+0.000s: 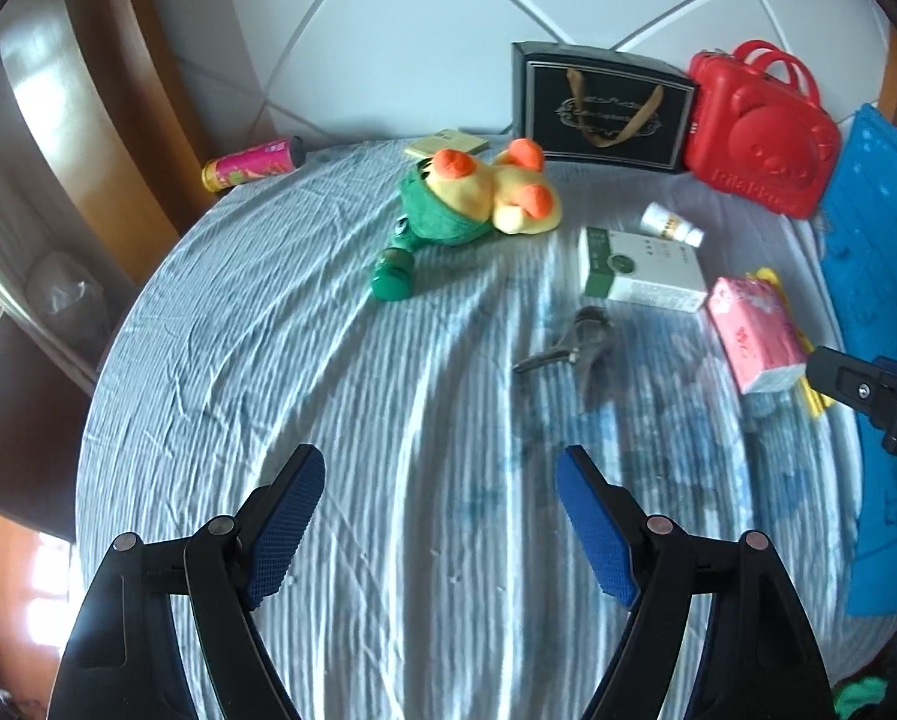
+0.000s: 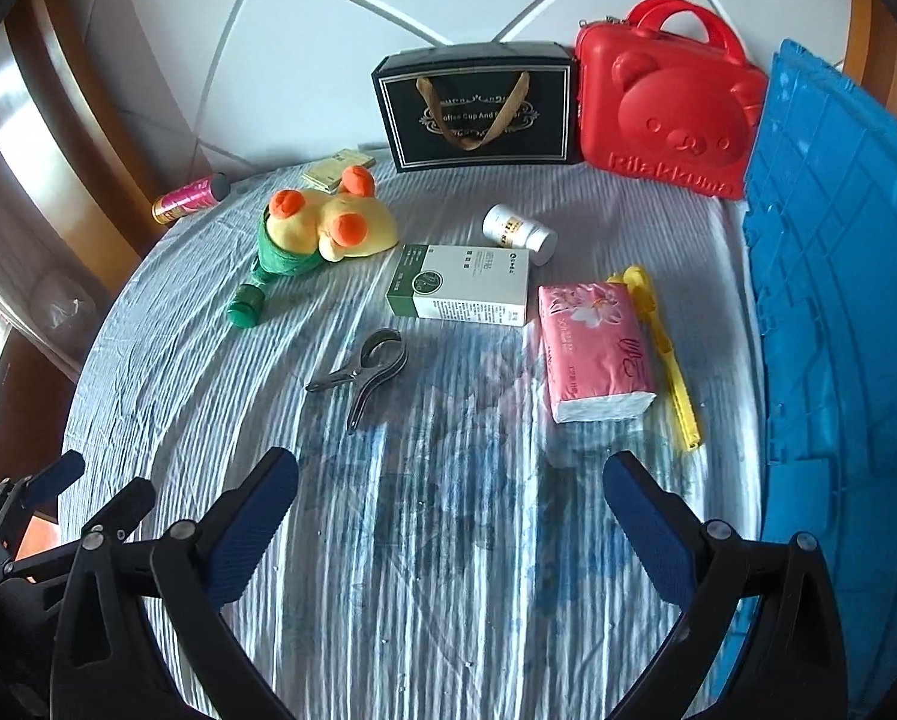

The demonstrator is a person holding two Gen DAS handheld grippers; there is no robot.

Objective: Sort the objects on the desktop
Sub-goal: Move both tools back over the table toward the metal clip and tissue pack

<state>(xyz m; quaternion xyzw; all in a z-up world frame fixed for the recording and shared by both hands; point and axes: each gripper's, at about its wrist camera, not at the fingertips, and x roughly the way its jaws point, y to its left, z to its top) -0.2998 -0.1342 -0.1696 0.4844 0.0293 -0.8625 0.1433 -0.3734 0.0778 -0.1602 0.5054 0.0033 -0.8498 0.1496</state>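
Both claws, left (image 1: 439, 462) and right (image 2: 451, 471), wide open, empty; wrinkled striped cloth (image 2: 424, 570) beneath.

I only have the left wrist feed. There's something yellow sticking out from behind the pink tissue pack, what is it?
Observer: A long yellow plastic clip, lying flat along the far side of the pink tissue pack, next to the blue crate.
Operator: The gift bag's gold lettering is unreadable here. What does it say?
Observer: The black gift bag reads "Coffee Cup And", with the rest hidden by its ribbon handle.
Operator: And my right gripper, open or shut?
Observer: The right gripper is open and empty, above bare cloth short of the dark metal clamp.
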